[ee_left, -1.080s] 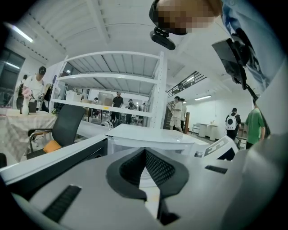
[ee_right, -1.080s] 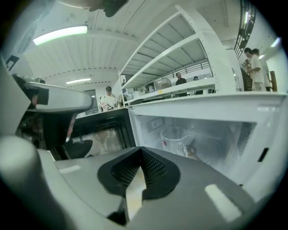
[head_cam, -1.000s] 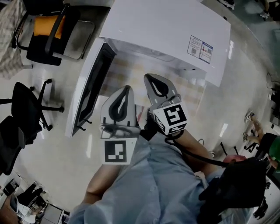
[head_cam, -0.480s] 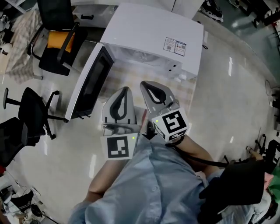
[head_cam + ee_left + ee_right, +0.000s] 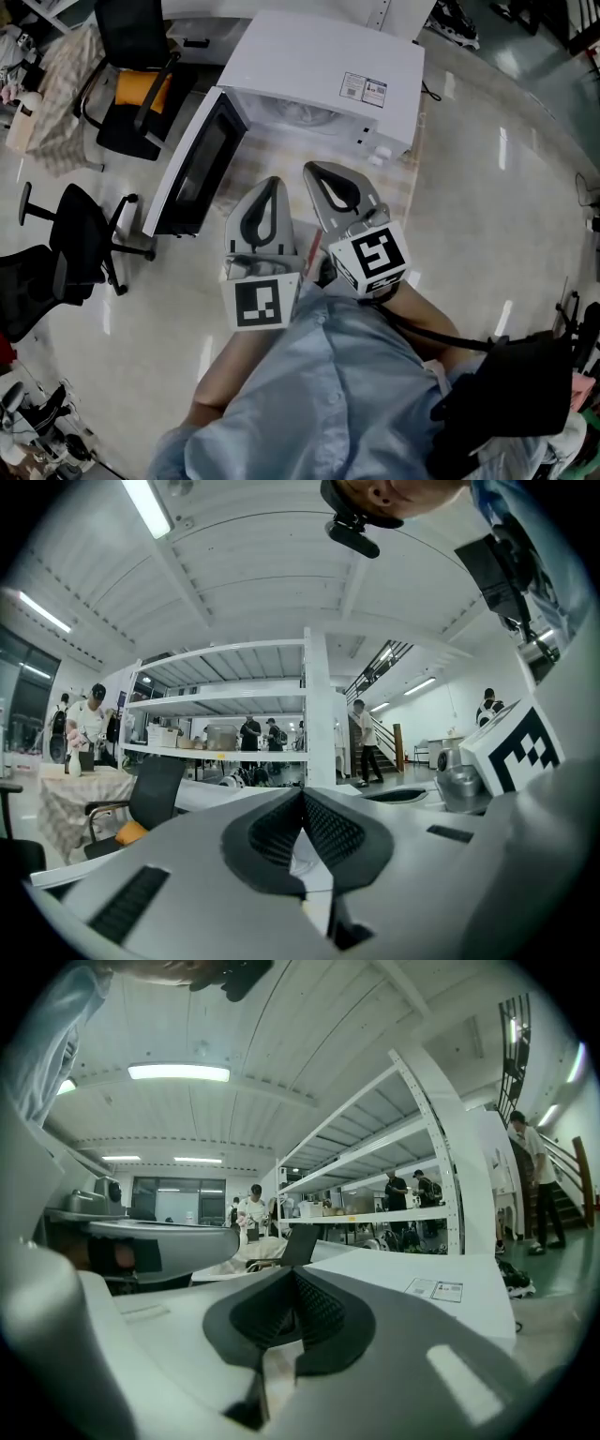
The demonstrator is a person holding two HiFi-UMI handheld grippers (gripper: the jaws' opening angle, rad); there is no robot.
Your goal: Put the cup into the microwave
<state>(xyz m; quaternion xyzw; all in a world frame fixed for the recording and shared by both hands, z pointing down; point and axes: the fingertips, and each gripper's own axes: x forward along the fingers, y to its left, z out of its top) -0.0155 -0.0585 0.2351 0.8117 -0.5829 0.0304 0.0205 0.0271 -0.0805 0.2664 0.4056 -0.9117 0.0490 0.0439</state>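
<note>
The white microwave (image 5: 319, 61) stands ahead of me with its door (image 5: 192, 159) swung open to the left. No cup shows in any view. My left gripper (image 5: 272, 181) and right gripper (image 5: 312, 169) hover side by side in front of the microwave's opening, close to my chest. In the left gripper view the left gripper (image 5: 302, 791) has its dark pads pressed together with nothing between them. The right gripper (image 5: 293, 1272) is likewise shut and empty, with the microwave's top (image 5: 422, 1283) just beyond it.
A checked mat (image 5: 405, 178) lies under the microwave. A black chair with an orange cushion (image 5: 141, 89) and a black swivel chair (image 5: 75, 253) stand to the left on the glossy floor. Shelving (image 5: 225, 705) and several people fill the background.
Both grippers have risen a little and stayed shut, side by side. The microwave sits higher and smaller in the head view than a second ago.
</note>
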